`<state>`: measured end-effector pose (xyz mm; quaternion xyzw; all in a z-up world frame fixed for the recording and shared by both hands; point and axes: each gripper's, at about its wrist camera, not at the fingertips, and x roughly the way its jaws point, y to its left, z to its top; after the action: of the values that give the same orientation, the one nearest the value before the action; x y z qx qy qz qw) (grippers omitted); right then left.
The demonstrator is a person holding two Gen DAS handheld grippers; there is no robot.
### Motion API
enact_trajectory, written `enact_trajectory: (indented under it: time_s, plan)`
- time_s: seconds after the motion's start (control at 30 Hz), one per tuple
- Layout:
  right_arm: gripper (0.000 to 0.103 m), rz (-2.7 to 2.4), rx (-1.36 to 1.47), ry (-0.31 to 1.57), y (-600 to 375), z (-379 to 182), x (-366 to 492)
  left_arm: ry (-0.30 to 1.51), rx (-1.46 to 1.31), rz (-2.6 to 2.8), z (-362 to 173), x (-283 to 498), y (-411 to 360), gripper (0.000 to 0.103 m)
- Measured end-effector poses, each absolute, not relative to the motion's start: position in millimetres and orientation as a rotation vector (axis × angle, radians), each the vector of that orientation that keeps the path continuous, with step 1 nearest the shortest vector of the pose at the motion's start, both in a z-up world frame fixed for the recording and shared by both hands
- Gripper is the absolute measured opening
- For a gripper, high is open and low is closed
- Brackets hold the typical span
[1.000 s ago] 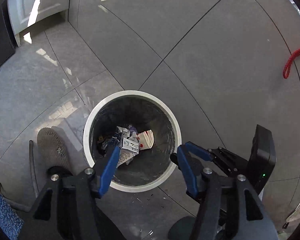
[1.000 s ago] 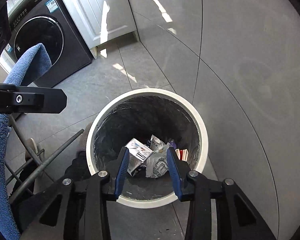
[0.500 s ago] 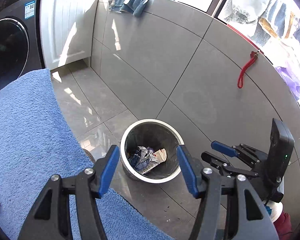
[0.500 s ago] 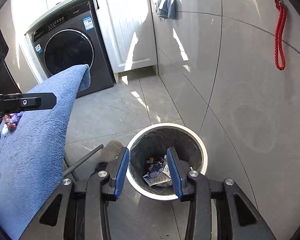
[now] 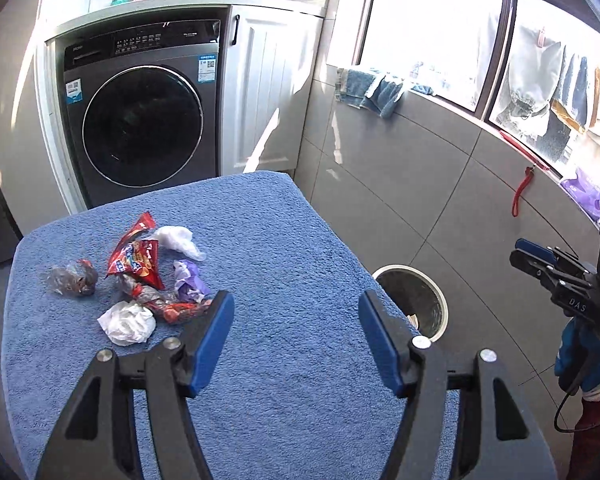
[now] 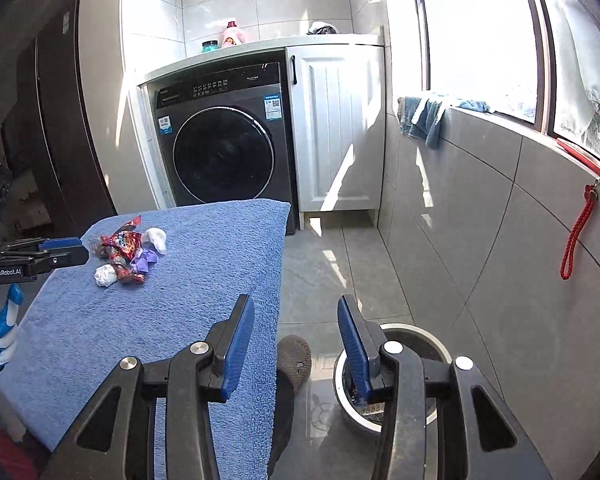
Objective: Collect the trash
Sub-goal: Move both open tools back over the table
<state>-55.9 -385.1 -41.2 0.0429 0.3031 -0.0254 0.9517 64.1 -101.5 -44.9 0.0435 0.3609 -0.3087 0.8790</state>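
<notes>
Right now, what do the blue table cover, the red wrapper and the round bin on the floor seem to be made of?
Blue table cover: looks like terry cloth, matte, with a nubby looped pile. Red wrapper: probably thin plastic film or foil, glossy, crinkled and printed. Round bin: smooth white rim, likely plastic, though enamelled metal is possible; the inside looks dark and shiny, perhaps a liner.

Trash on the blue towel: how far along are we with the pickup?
Partly done. The bin on the floor already holds some wrappers. Both tools, left and right, are open and carry nothing. Left on the blue towel: red snack wrappers, two white wads, a purple scrap and a clear bag.
</notes>
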Motion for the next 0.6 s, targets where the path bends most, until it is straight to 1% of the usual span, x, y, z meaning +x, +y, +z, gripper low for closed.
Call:
enact_trajectory:
  time_s: [0.07, 0.33, 0.6]
  plan:
    - [0.042, -0.035, 0.069, 0.601, -369, -32, -61, 0.722, 0.065, -0.595, -42, 56, -65, 0.066]
    - [0.044, 0.031, 0.024, 0.562, -312, -5, -67, 0.683, -0.006, -0.427, -51, 26, 54, 0.067]
    - [0.045, 0.097, -0.037, 0.586, -261, 1, -55, 0.669, -0.041, -0.322, -70, 5, 123, 0.067]
